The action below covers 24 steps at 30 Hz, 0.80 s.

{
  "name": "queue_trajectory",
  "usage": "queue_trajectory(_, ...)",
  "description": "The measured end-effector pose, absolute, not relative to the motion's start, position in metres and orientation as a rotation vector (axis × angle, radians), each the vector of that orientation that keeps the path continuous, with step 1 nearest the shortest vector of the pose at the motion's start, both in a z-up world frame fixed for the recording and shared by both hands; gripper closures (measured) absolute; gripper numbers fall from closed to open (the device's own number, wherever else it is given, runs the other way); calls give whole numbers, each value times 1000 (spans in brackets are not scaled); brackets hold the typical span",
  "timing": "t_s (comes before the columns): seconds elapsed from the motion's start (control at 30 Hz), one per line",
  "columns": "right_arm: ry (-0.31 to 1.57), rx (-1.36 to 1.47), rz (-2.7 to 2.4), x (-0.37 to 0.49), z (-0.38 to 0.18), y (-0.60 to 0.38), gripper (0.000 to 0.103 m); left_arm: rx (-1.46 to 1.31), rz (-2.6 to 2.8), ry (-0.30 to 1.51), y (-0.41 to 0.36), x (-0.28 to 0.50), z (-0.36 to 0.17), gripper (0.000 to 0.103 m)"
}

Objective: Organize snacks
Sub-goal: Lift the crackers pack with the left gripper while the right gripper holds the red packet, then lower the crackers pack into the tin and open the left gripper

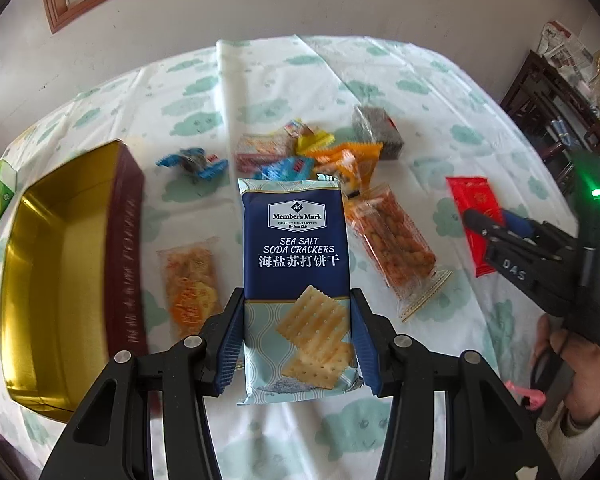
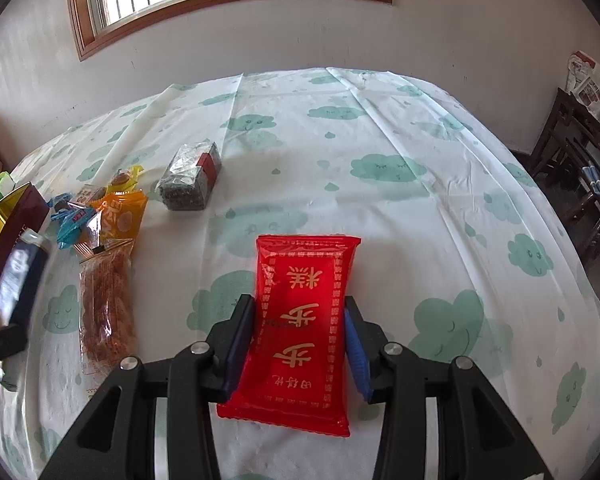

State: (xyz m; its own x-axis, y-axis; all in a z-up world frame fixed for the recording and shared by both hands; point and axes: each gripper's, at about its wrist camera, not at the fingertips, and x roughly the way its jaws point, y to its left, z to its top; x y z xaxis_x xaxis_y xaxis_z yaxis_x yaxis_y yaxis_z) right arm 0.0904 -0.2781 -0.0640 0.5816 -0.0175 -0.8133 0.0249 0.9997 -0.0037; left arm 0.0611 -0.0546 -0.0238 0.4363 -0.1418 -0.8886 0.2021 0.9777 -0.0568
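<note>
two packs were up off the table at once, left gripper (image 1: 298, 334) clamped on the cracker pack (image 1: 296, 280) just right of the gold tin (image 1: 66, 264), right gripper (image 2: 298, 346) pinching the red pack (image 2: 302, 328), prob both bound for the tin w/ the loose snack pile (image 1: 312, 156) left behind.

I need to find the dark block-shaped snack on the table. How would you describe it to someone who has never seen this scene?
Start from the cloud-print tablecloth and find the snack pile near its left side. Just right of the pile, nearer the wall, the dark block in clear wrap lies alone. It is the only thick, brick-like item, with a red label at one end; its neighbours are flat, bright packets.
</note>
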Motion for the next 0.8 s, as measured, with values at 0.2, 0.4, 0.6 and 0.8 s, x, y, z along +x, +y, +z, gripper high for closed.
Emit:
queue_trajectory(0.2, 977, -9, -18, 94, -64, -277, 57, 41, -172, 1051, -13, 61, 4, 58)
queue_trajectory(0.4, 1014, -12, -22, 98, -63, -276, 57, 26, -62, 1032, 49, 71, 14, 58)
queue_trajectory(0.6, 1053, -17, -29, 103, -62, -275, 57, 46, 40, 1077, 107, 77, -7, 58)
queue_trajectory(0.8, 1070, -26, -43, 105, -62, -272, 56, 30, 85, 1140, 144, 73, -37, 58)
